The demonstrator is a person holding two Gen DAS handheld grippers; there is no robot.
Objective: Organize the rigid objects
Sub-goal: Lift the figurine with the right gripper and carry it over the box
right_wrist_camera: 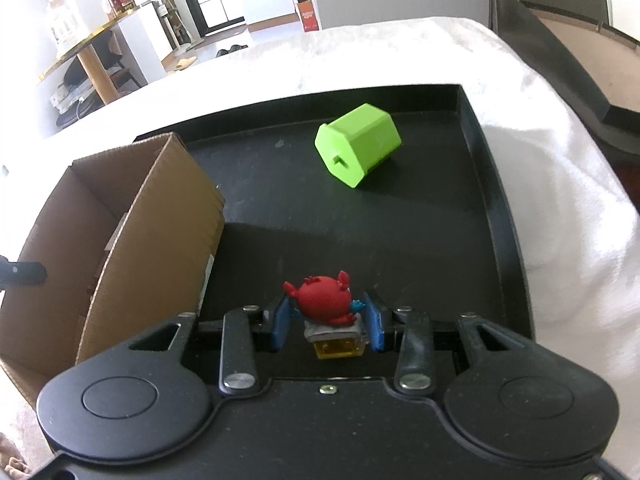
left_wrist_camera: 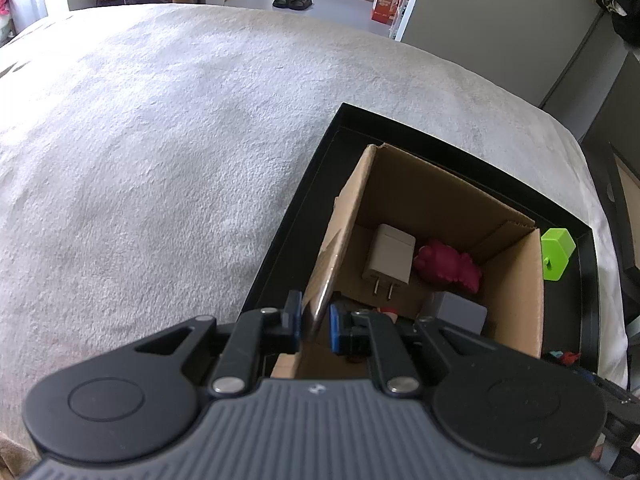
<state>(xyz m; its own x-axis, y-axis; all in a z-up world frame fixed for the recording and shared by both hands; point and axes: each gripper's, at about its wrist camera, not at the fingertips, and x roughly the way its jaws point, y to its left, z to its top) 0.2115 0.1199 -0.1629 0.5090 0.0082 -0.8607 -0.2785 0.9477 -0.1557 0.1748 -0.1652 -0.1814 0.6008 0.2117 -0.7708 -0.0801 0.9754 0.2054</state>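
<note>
A cardboard box (left_wrist_camera: 432, 200) stands in a black tray (left_wrist_camera: 288, 236) on a grey blanket. My left gripper (left_wrist_camera: 315, 322) is shut on the box's left wall at its rim. Inside the box lie a white charger plug (left_wrist_camera: 390, 258), a magenta toy (left_wrist_camera: 446, 266) and a grey block (left_wrist_camera: 464, 314). In the right wrist view my right gripper (right_wrist_camera: 329, 320) is shut on a red crab figure (right_wrist_camera: 322, 300) with a yellow base, just above the tray (right_wrist_camera: 400, 240), right of the box (right_wrist_camera: 132, 224). A green hexagonal block (right_wrist_camera: 358, 144) lies on the tray farther ahead.
The grey blanket (left_wrist_camera: 160, 140) spreads left and ahead of the tray. A dark chair (right_wrist_camera: 560, 60) stands at the far right. A table, slippers and a red box stand on the floor beyond.
</note>
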